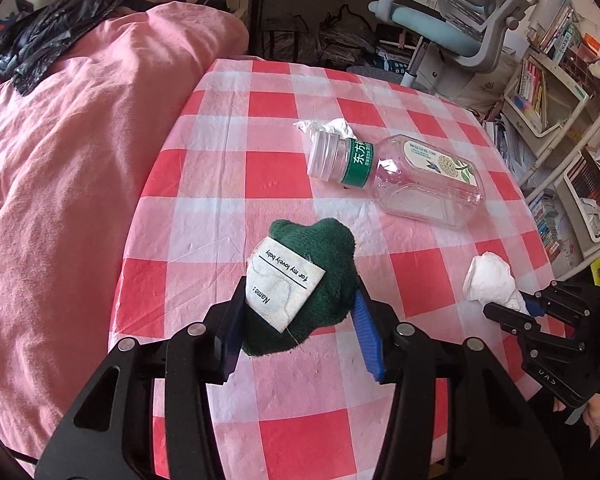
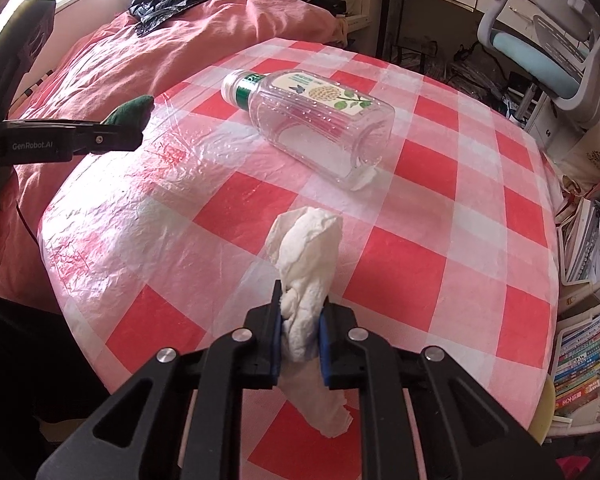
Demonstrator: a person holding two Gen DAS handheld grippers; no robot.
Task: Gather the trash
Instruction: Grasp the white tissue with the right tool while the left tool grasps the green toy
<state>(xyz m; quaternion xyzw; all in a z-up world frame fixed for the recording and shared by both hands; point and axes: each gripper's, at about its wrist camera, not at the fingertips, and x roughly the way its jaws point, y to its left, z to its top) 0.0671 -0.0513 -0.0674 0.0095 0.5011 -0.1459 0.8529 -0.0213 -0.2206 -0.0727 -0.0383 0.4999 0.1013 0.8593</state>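
Observation:
My left gripper [image 1: 299, 300] is shut on a dark green plush piece [image 1: 320, 264] with a white cloth label, held just above the checkered table [image 1: 228, 152]. My right gripper [image 2: 302, 304] is shut on a crumpled white tissue [image 2: 308, 248] that hangs between its blue pads. An empty clear plastic bottle [image 1: 400, 176] with a green neck band lies on its side mid-table, and another tissue wad [image 1: 328, 126] sits behind its cap. The left wrist view shows the right gripper [image 1: 512, 312] with its tissue [image 1: 488, 280] at the right edge. The right wrist view shows the bottle [image 2: 312, 120], the left gripper [image 2: 112, 136] and the plush piece [image 2: 132, 110].
A bed with a pink duvet [image 1: 60, 160] borders the table on the left, with a black plastic bag [image 1: 40, 40] on it. A blue-grey desk chair [image 1: 460, 20] stands beyond the table. Shelves of books [image 1: 540, 92] line the right side.

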